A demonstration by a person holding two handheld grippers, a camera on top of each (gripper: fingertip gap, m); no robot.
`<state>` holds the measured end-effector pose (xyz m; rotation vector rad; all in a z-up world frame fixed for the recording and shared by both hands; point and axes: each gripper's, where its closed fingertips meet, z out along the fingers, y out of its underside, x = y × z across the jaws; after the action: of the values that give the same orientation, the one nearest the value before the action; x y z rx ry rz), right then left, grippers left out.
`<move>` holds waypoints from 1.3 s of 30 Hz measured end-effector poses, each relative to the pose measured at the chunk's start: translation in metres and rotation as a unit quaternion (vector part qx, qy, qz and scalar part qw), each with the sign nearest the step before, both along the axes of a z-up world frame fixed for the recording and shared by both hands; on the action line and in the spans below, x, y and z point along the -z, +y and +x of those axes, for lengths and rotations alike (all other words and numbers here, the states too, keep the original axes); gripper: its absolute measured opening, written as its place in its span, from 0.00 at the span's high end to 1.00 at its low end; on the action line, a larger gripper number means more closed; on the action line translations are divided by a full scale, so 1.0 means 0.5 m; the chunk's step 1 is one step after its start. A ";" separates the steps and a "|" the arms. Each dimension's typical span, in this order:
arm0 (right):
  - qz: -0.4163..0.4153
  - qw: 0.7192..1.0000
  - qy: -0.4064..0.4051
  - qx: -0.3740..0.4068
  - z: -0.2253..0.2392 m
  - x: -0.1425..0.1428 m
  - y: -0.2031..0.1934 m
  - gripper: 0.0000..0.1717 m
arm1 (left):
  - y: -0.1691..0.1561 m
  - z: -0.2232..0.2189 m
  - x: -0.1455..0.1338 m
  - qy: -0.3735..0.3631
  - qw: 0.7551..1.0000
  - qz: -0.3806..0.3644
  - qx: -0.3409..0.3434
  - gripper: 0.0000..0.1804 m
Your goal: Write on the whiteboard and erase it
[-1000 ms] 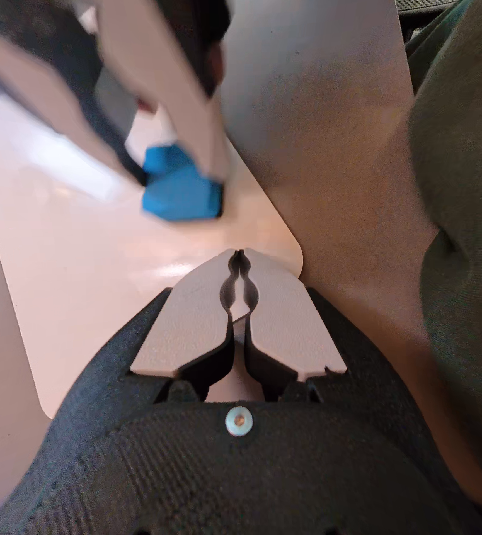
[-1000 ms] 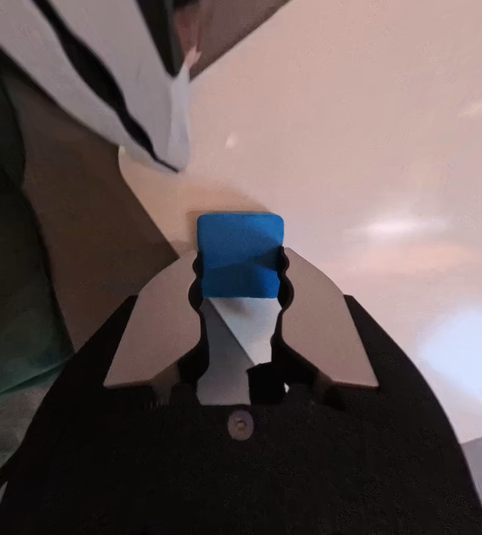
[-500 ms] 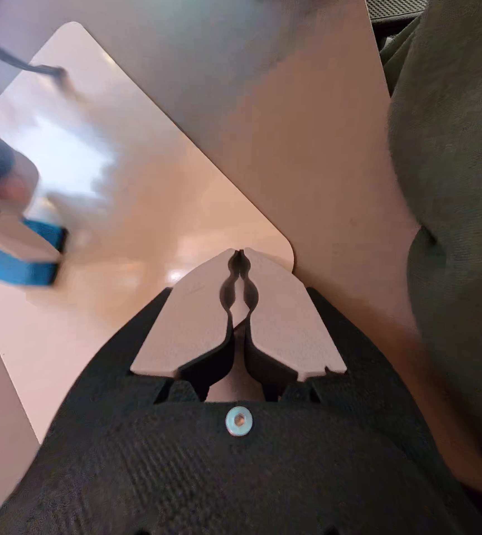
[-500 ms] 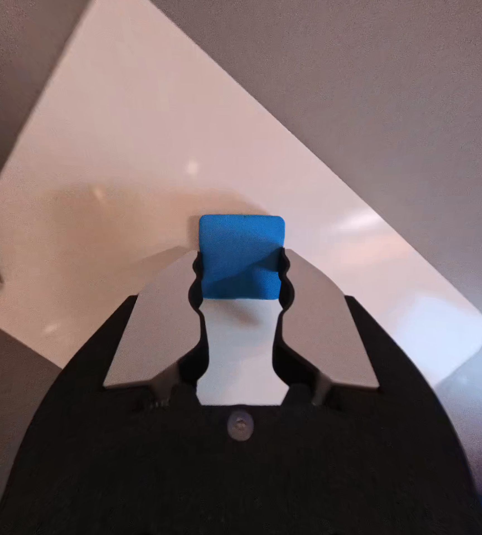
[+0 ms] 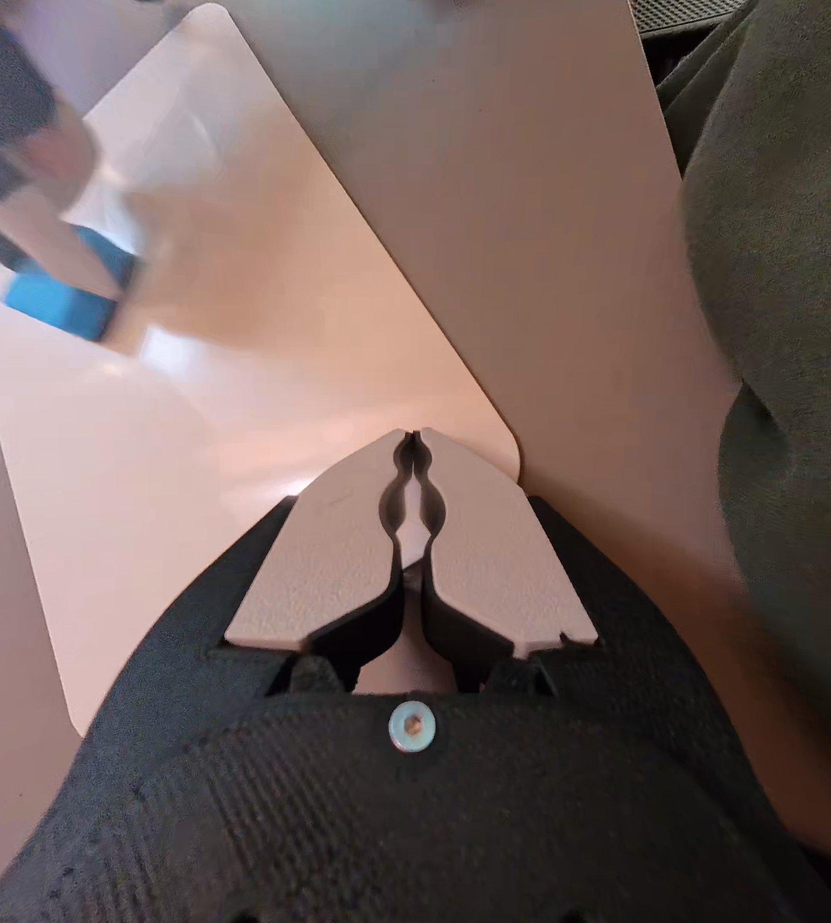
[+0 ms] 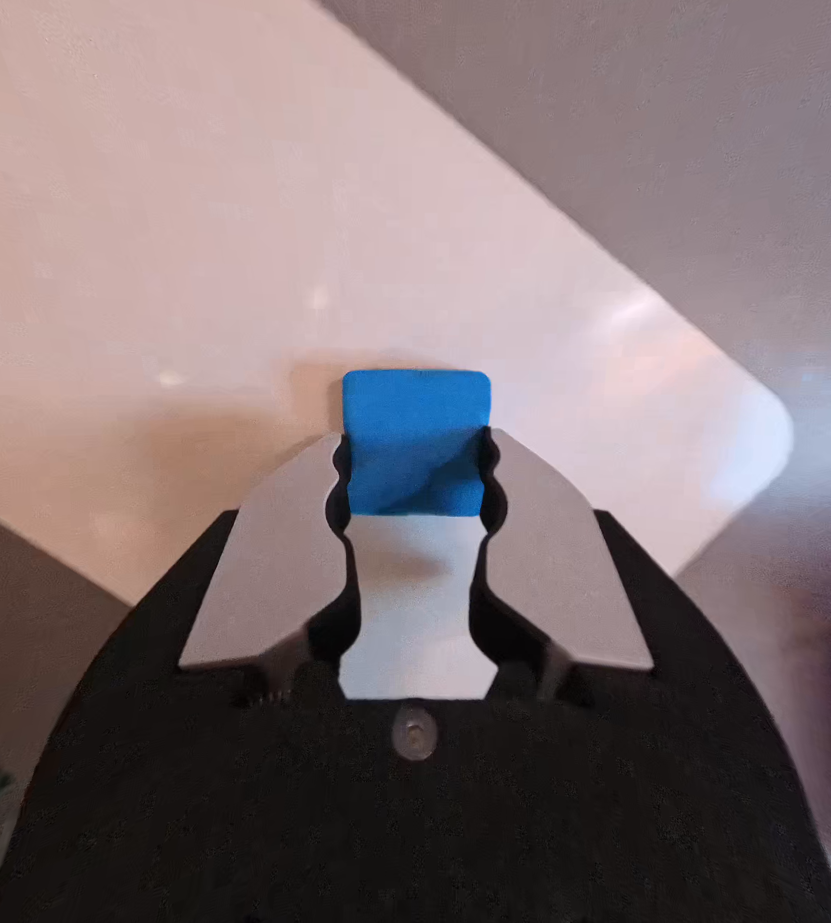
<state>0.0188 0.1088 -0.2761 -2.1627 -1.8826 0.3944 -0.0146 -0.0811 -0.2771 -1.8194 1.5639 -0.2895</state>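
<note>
One square blue foam eraser [image 6: 416,442] (matte), glossy round-cornered whiteboard [image 6: 153,249]

Eraser [image 6: 416,439] on whiteboard [image 6: 203,249] (whiteboard on table [image 6: 653,125]).

Indoor desk or office-type workspace, exact kind unclear. Cues: smooth plain grey-beige tabletop [image 5: 528,210] with a straight far edge, and a glossy white rounded-corner whiteboard sheet [image 5: 263,349] lying flat on it, catching soft overhead light reflections. A person in a dark olive-green knit garment [image 5: 793,349] sits close at the table edge. A dark textured mesh-like surface [image 5: 678,12] beyond the table, possibly a chair. Nothing kitchen or workshop-like visible.
</note>
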 end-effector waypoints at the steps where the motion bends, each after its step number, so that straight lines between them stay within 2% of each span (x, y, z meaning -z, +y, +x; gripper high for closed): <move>1: -0.002 0.999 0.000 -0.042 -0.011 0.000 -0.070 0.71 | 0.000 0.002 0.000 0.003 1.000 0.000 -0.001 1.00; 3: 0.008 0.994 0.005 -0.112 -0.017 -0.001 -0.182 0.71 | 0.000 0.002 0.000 0.006 1.000 0.002 -0.003 1.00; 4: 0.012 0.993 0.007 -0.117 -0.006 -0.001 -0.193 0.71 | -0.001 0.003 0.000 0.005 1.000 0.002 -0.003 1.00; 5: 0.001 0.996 0.007 -0.094 0.017 -0.001 -0.172 0.71 | -0.002 0.003 0.000 0.006 1.000 0.004 -0.004 1.00; 8: 0.009 0.996 -0.018 0.091 0.154 -0.001 0.029 0.71 | -0.002 0.003 0.000 0.011 1.000 0.009 -0.004 1.00; 9: 0.001 0.990 -0.016 0.142 0.197 0.000 0.075 0.71 | -0.002 0.003 0.000 0.011 1.000 0.010 -0.004 1.00; 10: -0.004 0.987 -0.014 0.160 0.219 -0.001 0.088 0.71 | -0.001 0.003 0.000 0.011 1.000 0.010 -0.004 1.00; 12: 0.010 0.993 -0.019 0.115 0.203 -0.001 0.038 0.71 | 0.000 0.003 0.000 0.008 1.000 0.008 -0.005 1.00; 15: 0.000 1.000 -0.007 -0.003 0.127 -0.002 -0.142 0.71 | 0.001 0.002 0.000 0.004 1.000 -0.002 -0.005 1.00; 16: 0.006 0.999 -0.007 -0.037 0.120 -0.002 -0.187 0.70 | 0.001 0.002 0.000 0.005 1.000 -0.001 -0.006 1.00; 17: 0.006 0.999 -0.003 -0.044 0.126 -0.002 -0.199 0.70 | 0.000 0.002 0.001 0.007 1.000 0.002 -0.006 1.00; 18: -0.014 1.000 0.005 -0.014 0.144 -0.002 -0.181 0.70 | 0.000 0.002 0.000 0.007 1.000 0.005 -0.005 1.00; 21: 0.000 0.987 0.005 0.159 0.267 -0.002 0.004 0.70 | 0.000 0.002 0.000 0.010 1.000 0.008 -0.004 1.00; 22: -0.005 0.980 0.014 0.196 0.294 -0.001 0.044 0.71 | 0.000 0.001 0.000 0.011 1.000 0.010 -0.004 1.00; 24: -0.011 0.981 0.025 0.193 0.295 -0.001 0.056 0.71 | 0.002 -0.002 0.000 0.012 1.000 0.011 -0.007 1.00; 26: 0.039 0.988 0.021 0.148 0.269 -0.013 0.061 0.70 | 0.005 -0.004 0.000 0.003 1.000 0.003 -0.011 1.00; 27: 0.049 0.988 0.046 0.137 0.238 -0.029 0.063 0.70 | 0.005 -0.004 -0.001 -0.004 1.000 -0.007 -0.013 1.00; 29: 0.055 0.985 0.101 0.132 0.169 -0.068 0.079 0.70 | 0.006 -0.005 -0.001 -0.012 1.000 -0.019 -0.017 1.00; 32: 0.080 0.980 0.124 0.136 0.087 -0.099 0.146 0.70 | 0.008 -0.008 -0.004 -0.026 0.999 -0.029 -0.022 1.00; 35: 0.081 0.973 0.124 0.178 0.018 -0.088 0.245 0.70 | 0.020 -0.019 -0.015 -0.051 0.998 -0.030 -0.034 1.00; 39: 0.071 0.956 0.100 0.265 -0.025 -0.039 0.364 0.70 | 0.043 -0.037 -0.047 -0.110 0.992 -0.031 -0.058 1.00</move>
<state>0.0065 0.2909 -0.2568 -2.3108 -1.1255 0.3372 -0.0329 -0.0594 -0.2538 -1.8495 1.3043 -0.4725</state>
